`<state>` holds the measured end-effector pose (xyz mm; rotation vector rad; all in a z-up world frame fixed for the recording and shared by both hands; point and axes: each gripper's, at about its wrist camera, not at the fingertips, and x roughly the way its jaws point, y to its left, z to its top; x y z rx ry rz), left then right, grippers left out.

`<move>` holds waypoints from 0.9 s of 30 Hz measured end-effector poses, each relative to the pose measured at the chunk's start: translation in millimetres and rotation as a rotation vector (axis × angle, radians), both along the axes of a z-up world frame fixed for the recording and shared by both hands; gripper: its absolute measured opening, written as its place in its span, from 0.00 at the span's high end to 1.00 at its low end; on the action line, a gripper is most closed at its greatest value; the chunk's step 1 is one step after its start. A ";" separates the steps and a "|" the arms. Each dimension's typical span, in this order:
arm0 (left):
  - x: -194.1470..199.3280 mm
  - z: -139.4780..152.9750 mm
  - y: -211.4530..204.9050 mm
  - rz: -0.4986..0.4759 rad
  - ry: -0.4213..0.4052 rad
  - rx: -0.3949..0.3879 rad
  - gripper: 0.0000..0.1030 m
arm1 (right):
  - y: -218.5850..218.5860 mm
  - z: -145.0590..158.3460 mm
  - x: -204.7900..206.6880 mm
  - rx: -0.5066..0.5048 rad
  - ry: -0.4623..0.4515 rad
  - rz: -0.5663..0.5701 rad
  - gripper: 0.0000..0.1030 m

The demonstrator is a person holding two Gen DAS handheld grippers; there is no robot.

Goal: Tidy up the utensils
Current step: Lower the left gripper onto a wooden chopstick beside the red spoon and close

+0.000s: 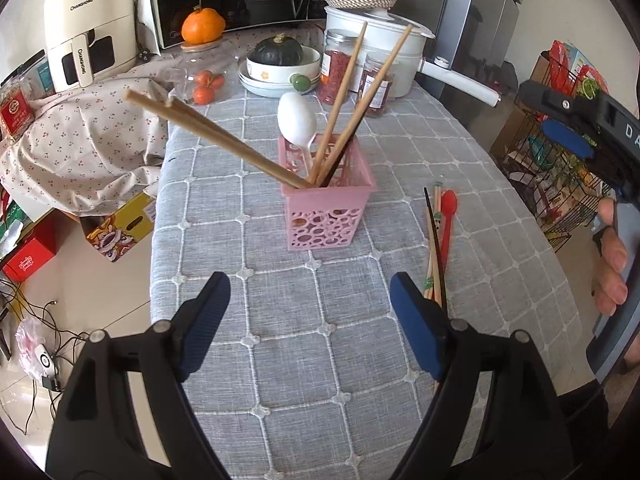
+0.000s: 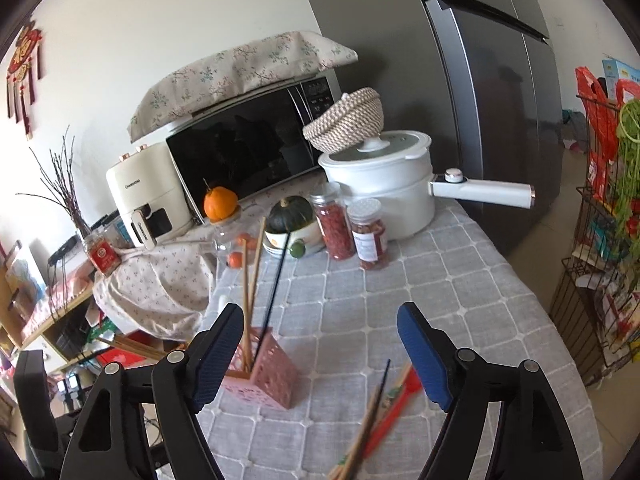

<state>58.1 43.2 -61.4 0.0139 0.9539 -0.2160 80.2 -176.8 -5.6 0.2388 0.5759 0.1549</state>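
In pink holder: chopsticks, spoon

Both tools — left, right — agape

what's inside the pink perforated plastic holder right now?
Standing in the pink perforated plastic holder: a white plastic spoon, several light wooden chopsticks and one dark chopstick. Their lower ends and the holder's bottom are hidden by its walls.
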 end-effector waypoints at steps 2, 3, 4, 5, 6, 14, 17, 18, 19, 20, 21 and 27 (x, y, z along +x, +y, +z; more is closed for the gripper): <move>2.9 -3.8 -9.7 -0.007 0.014 0.002 0.20 | -13.4 -8.9 0.5 -0.003 0.050 0.000 0.20; 4.5 -5.9 -15.7 -0.012 0.021 0.004 0.20 | -19.2 -13.4 1.2 -0.005 0.072 -0.001 0.19; 5.7 -8.0 -22.0 -0.020 0.028 0.008 0.20 | -25.0 -17.6 2.0 -0.007 0.093 -0.003 0.19; 6.8 -9.8 -27.8 -0.026 0.033 0.013 0.20 | -31.0 -22.5 3.0 -0.010 0.118 -0.005 0.18; 7.9 -12.4 -33.9 -0.032 0.038 0.019 0.20 | -36.5 -27.4 4.3 -0.014 0.144 -0.006 0.18; 20.6 -36.7 -82.2 -0.103 0.095 0.058 0.20 | -71.4 -62.4 11.2 -0.037 0.332 -0.006 0.18; 26.7 -43.1 -93.7 -0.118 0.113 0.049 0.24 | -77.0 -74.3 12.7 -0.080 0.398 0.002 0.18; 29.2 -45.0 -95.8 -0.119 0.123 0.033 0.28 | -78.4 -77.5 13.2 -0.088 0.418 0.005 0.18; 32.1 -46.7 -97.3 -0.120 0.135 0.014 0.31 | -80.2 -80.4 13.2 -0.092 0.436 0.008 0.18; 34.2 -48.1 -99.7 -0.122 0.148 -0.004 0.39 | -81.5 -82.4 13.0 -0.094 0.448 0.011 0.18; 37.1 -50.6 -101.4 -0.125 0.164 -0.026 0.48 | -83.2 -84.4 12.5 -0.095 0.460 0.014 0.18; 52.5 -70.3 -117.2 -0.140 0.266 -0.133 0.82 | -93.8 -87.3 10.7 -0.086 0.484 0.020 0.18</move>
